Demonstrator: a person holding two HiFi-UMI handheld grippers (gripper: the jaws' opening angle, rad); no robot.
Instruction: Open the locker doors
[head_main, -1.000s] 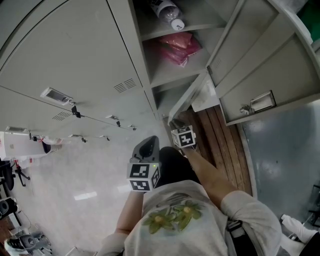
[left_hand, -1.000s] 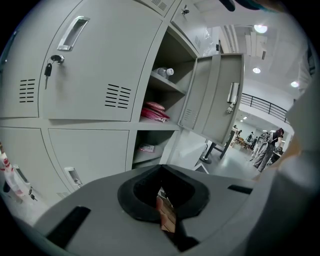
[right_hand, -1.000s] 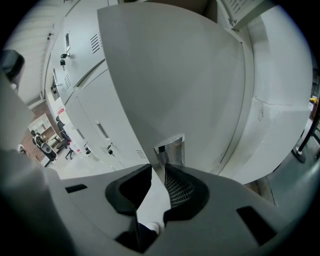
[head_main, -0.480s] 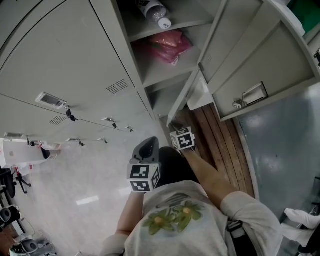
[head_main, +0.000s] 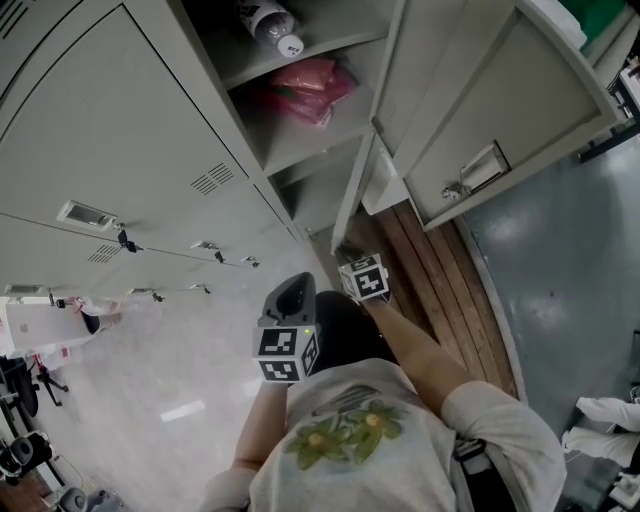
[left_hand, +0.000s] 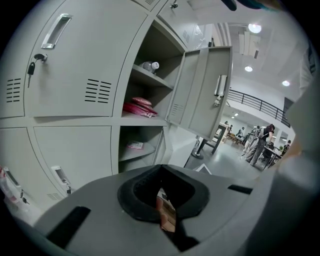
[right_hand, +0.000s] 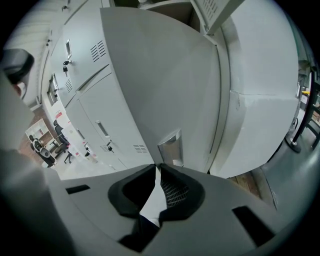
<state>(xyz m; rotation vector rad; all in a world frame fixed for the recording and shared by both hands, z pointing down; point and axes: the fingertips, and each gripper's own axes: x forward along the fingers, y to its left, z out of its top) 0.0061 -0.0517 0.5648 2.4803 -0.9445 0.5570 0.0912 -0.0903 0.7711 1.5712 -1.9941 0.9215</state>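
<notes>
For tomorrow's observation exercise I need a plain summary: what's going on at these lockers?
A person works grey lockers with a tool in each hand. The upper door stands open, showing a bottle and pink bag. The right tool, jaws just closing, sits under the handle of the partly open lower door; a grip isn't certain. The left tool is shut, empty.

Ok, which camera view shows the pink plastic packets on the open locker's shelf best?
The head view: the pink plastic packets are large and unobstructed. The left gripper view shows them small, edge-on; the right gripper view misses them.
</notes>
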